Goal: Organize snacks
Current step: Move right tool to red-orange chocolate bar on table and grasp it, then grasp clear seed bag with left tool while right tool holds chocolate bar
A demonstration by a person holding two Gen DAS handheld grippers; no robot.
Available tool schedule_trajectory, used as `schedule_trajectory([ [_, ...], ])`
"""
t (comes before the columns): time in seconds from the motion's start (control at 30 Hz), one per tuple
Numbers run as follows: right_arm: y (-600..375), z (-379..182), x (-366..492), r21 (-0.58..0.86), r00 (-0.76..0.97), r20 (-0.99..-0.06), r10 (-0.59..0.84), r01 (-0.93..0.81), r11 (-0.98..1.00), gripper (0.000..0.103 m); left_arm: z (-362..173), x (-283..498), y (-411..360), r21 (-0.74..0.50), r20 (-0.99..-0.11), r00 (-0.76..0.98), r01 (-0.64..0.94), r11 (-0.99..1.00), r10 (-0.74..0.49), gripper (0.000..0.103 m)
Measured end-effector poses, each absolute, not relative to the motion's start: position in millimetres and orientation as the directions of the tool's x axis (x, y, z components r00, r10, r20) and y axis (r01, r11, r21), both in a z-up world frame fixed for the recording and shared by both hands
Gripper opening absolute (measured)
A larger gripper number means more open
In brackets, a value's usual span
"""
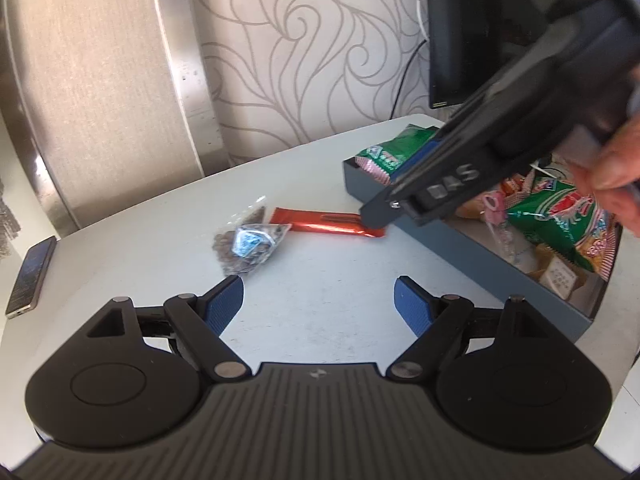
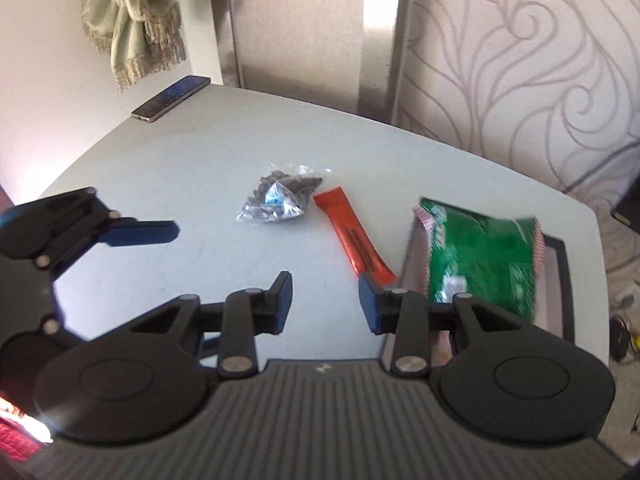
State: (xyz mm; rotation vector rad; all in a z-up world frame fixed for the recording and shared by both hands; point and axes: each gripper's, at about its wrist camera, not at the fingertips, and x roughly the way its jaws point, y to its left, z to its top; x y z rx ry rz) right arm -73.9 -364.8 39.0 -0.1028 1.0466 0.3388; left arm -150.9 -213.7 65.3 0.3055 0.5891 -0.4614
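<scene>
Swirl-patterned wallpaper and a steel column back a pale desk point(image 2: 168, 184); a phone point(image 2: 170, 98) lies at its far corner, well clear of the work.

Hazards, as judged from the present layout:
- The right claw point(image 2: 325, 304) hangs over the near end of the red bar point(image 2: 352, 236), jaws partly apart and empty; the bar is thin, flat and slick, so a closing pinch may skid off it or push it against the box wall.
- The left claw point(image 2: 176, 232) stands wide apart, empty, near the clear bag of seeds point(image 2: 280, 196); the bag is loose and crinkly, so a grip on one corner may let it sag or slip.
- Both claws work close together; a careless reach could knock one against the other.
- A green packet point(image 2: 480, 256) stands above the box rim; a passing claw could tip it out.

Containers: one shallow grey-blue box point(image 1: 362, 184) sits at the right of the desk; it holds green packets, a pink-edged wrapper and small tan packets, piled loosely; the bar and seed bag lie outside it, side by side on the desk.
</scene>
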Motion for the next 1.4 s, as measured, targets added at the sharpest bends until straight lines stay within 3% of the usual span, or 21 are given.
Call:
schedule_trajectory([
  [0.33,-350,-15,-15,0.004,0.402,-0.901,0.161,-0.364,0.931,0.039,69,-143,-189,0.143,-0.587,0.777,0.376,0.916,-0.227,0.087],
  [0.63,-354,-34,-4,0.054,0.345,-0.92,0.188,-0.364,0.93,0.042,65,-130,-177,0.114,-0.602,0.777,0.308,0.944,-0.181,0.088],
  [0.7,-354,-33,-5,0.063,0.336,-0.921,0.198,-0.375,0.925,0.04,63,-127,-178,0.111,-0.607,0.774,0.306,0.946,-0.179,0.088],
  [0.8,-352,-30,-11,0.063,0.323,-0.925,0.201,-0.393,0.917,0.023,61,-120,-182,0.114,-0.609,0.772,0.315,0.942,-0.185,0.088],
  [0.83,-351,-29,-15,0.06,0.321,-0.926,0.2,-0.397,0.916,0.022,61,-118,-183,0.119,-0.607,0.773,0.319,0.94,-0.185,0.088],
  [1.4,-353,-7,-114,0.083,0.301,-0.938,0.17,-0.279,0.957,0.022,48,-77,-195,0.19,-0.582,0.781,0.401,0.896,-0.226,0.091],
])
